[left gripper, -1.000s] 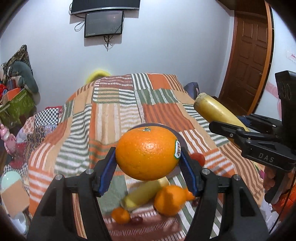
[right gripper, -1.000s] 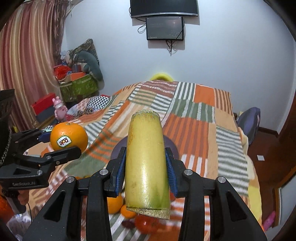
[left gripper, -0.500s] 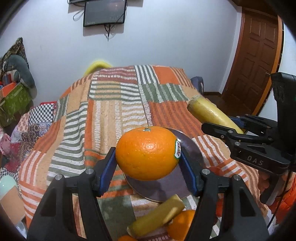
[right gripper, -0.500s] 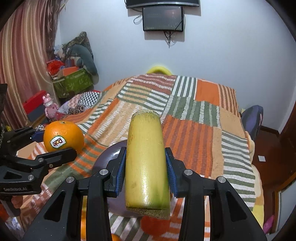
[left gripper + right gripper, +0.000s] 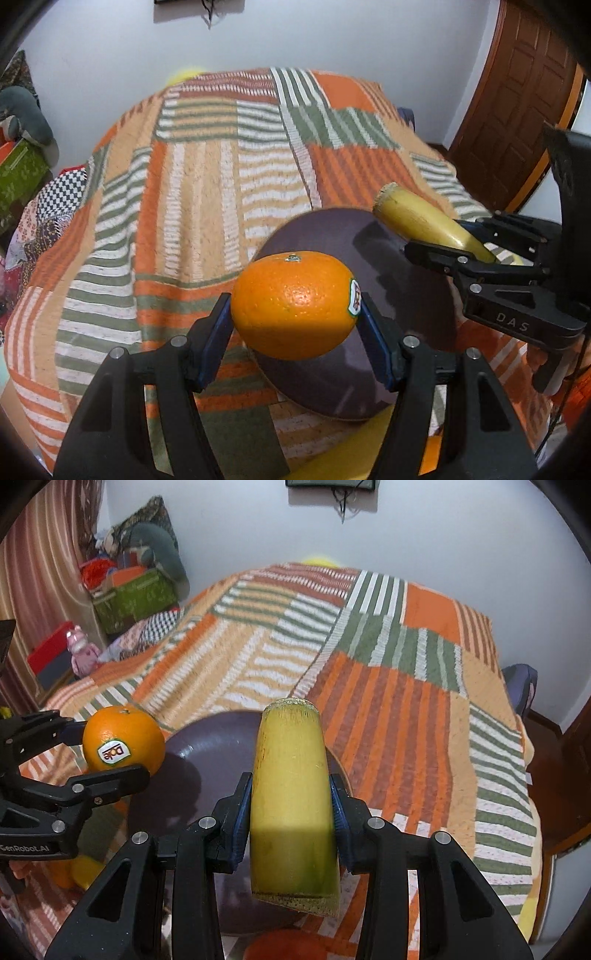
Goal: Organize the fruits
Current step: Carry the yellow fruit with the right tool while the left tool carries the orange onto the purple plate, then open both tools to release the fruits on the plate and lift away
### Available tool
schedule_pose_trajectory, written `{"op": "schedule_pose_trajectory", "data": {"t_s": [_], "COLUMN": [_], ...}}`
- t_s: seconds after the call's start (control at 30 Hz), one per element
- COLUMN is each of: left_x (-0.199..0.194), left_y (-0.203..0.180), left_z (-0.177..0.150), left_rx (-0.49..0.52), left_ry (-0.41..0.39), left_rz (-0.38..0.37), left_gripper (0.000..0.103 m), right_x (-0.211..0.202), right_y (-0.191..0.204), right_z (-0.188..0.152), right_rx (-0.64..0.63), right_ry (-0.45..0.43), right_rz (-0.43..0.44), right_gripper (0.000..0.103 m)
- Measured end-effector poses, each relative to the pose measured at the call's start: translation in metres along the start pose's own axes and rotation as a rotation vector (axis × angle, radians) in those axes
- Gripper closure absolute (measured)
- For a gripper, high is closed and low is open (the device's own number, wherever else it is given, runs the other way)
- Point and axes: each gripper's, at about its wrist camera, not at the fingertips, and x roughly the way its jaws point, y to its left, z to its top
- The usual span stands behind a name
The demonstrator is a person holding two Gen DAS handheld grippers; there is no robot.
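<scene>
My left gripper [image 5: 295,317] is shut on a large orange [image 5: 293,304] with a sticker and holds it above the near left edge of a dark purple plate [image 5: 388,258] on the striped bedspread. My right gripper [image 5: 291,801] is shut on a yellow banana piece [image 5: 291,797] and holds it over the plate's [image 5: 207,746] right side. The orange [image 5: 123,744] and the left gripper [image 5: 107,755] show at the left of the right wrist view. The banana piece [image 5: 421,221] and the right gripper [image 5: 461,240] show at the right of the left wrist view.
Loose fruit lies on the bedspread near the plate: a yellow piece [image 5: 343,454] below it and an orange-red fruit [image 5: 291,945] at the near edge. A green box [image 5: 136,598] and clutter stand left of the bed. A brown door [image 5: 517,103] is at the right.
Both grippers have moved forward and down over the bed, so the plate now lies right under the orange and the banana piece. Both holds are unchanged.
</scene>
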Motion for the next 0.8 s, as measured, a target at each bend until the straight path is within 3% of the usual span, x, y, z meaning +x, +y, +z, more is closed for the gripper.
{"op": "schedule_pose_trajectory", "data": {"t_s": [0.4,0.8], "left_x": [0.038,0.041], "left_y": [-0.006,-0.006], "left_z": [0.005,0.004], "left_rx": [0.033,0.027], "left_ry": [0.094,0.124], "left_rz": [-0.003,-0.005], "left_gripper": [0.038,0.037], "right_x": [0.033,0.039], "right_y": [-0.002,0.001], "right_z": [-0.004,-0.006], "right_rx": [-0.049,-0.047], "right_ry": [0.146,0.171], "right_rz": [0.031,0.056], "right_gripper": [0.067,0.067]}}
